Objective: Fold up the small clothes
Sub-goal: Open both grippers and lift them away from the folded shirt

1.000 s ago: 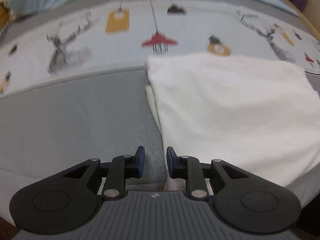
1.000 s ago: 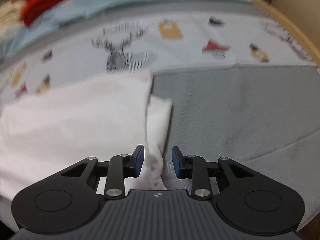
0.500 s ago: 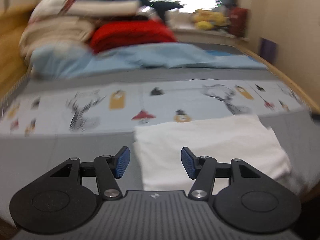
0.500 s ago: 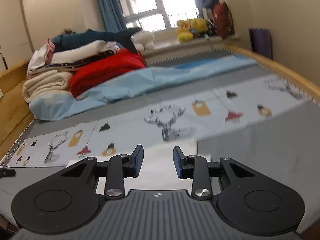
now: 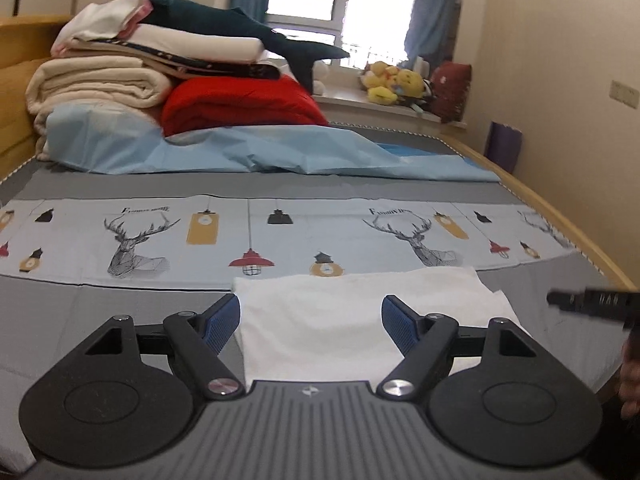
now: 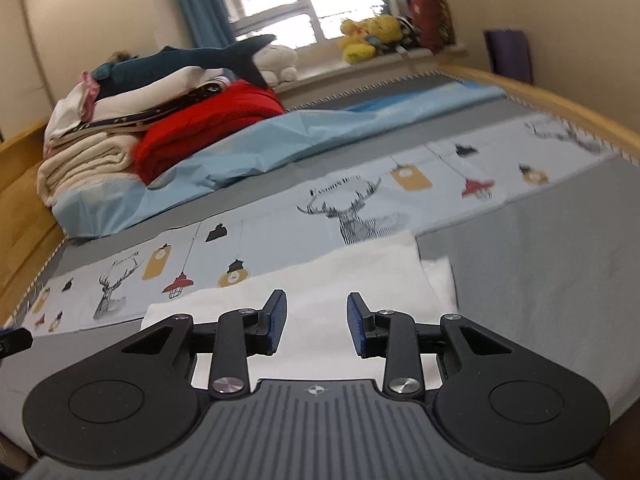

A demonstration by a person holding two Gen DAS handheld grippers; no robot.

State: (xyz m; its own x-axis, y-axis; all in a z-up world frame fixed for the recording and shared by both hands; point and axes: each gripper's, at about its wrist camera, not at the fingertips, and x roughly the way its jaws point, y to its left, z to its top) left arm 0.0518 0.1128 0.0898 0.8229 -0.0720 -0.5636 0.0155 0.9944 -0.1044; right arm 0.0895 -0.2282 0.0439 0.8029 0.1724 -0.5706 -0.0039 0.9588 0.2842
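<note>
The left gripper (image 5: 310, 322) is opening wide, pinching nothing. At its twelve o'clock the folded white garment (image 5: 352, 320) lies flat on the grey bedspread (image 5: 120, 300). The right gripper (image 6: 316, 324) hangs parted and empty above the garment.

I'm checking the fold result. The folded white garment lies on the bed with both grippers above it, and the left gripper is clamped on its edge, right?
Not quite: the left gripper holds nothing; its jaws are opening, clear of the folded white garment, as the left wrist view shows. The rest stands.

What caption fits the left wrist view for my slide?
Left gripper, jaws opening and empty, above the folded white garment on the bed.
</note>
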